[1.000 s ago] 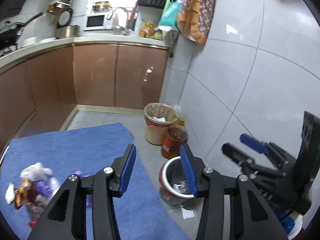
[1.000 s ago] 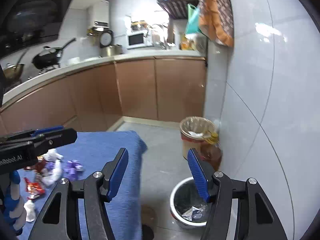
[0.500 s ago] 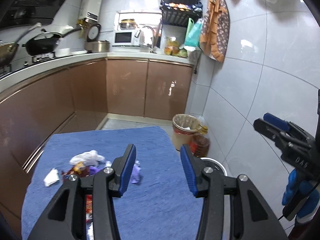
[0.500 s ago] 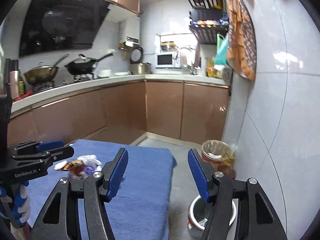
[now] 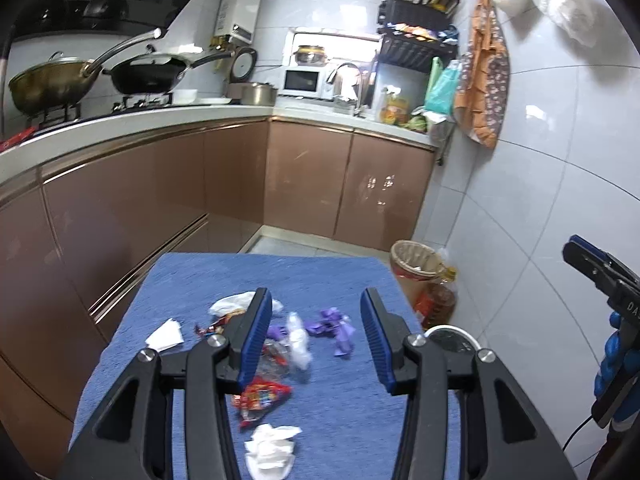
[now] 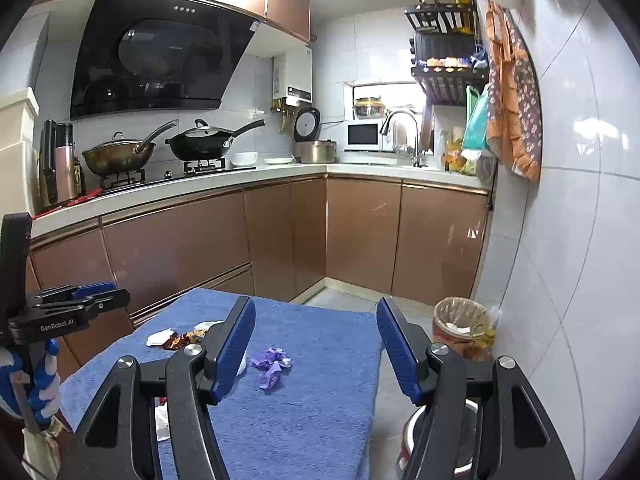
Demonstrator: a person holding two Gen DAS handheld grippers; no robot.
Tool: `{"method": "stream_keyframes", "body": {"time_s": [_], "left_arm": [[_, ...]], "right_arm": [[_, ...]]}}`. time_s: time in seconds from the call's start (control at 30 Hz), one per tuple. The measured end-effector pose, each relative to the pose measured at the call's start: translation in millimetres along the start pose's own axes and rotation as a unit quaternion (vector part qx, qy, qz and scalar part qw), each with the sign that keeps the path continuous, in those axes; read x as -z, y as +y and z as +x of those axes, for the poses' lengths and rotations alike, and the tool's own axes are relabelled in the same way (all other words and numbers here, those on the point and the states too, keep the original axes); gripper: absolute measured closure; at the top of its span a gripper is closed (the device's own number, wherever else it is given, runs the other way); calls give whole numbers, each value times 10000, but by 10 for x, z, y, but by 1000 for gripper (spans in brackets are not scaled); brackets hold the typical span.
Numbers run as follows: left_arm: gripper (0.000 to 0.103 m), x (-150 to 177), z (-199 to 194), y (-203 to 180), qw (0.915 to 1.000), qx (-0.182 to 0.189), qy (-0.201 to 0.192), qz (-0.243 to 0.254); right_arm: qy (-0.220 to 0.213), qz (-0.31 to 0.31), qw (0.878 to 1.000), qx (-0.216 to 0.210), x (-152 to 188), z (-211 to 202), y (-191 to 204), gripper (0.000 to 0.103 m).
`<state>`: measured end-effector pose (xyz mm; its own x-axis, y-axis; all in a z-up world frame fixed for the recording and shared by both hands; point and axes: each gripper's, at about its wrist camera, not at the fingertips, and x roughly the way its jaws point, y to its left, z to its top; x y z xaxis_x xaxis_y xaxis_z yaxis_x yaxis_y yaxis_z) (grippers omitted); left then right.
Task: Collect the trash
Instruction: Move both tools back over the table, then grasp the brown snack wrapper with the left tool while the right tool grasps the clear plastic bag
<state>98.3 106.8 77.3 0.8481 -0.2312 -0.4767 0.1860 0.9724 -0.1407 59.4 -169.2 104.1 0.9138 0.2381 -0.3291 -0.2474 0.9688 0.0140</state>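
Observation:
Trash lies on a blue cloth-covered table [image 5: 344, 280]: a purple wrapper [image 5: 334, 326] [image 6: 271, 362], a red snack packet [image 5: 262, 396], a crumpled white tissue [image 5: 270, 446], a clear plastic scrap [image 5: 298, 340], a white paper scrap [image 5: 165, 335] and brown wrappers [image 6: 182, 339]. My left gripper [image 5: 316, 338] is open and empty above the trash pile. My right gripper [image 6: 316, 350] is open and empty above the table's right part. A round metal bin [image 5: 450, 338] [image 6: 468, 430] with trash inside stands on the floor right of the table.
A lined waste basket [image 5: 412, 262] [image 6: 460, 320] and an oil bottle [image 5: 438, 296] stand by the tiled right wall. Brown cabinets [image 5: 304, 176] run along the back and left, with woks [image 6: 120, 156] on the stove.
Both grippers have swung up and left, away from the floor bin and over the table. The trash pile now lies under the left gripper. Both stay open and empty.

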Motion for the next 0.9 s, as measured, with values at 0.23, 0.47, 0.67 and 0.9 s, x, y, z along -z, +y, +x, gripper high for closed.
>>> {"method": "stream_keyframes", "body": {"time_s": [0.23,0.47,0.67,0.9], "left_arm": [[59,109,347,457,9991,-146,314,-263],[59,266,944,726,9958,-203,815,-351],[59,437,1530,868,9909,-212,1302,-248],[59,576,2096,1071,9843,-283,1731,-191]], "right_arm": [[388,96,9991,-121,126,429,-50,42],[889,88,9950,-449,325,1001,-8,42],[1428,88,9866,-781,529,1559,60,42],[1995,37,9721,-1236,760,2243,235,42]]}}
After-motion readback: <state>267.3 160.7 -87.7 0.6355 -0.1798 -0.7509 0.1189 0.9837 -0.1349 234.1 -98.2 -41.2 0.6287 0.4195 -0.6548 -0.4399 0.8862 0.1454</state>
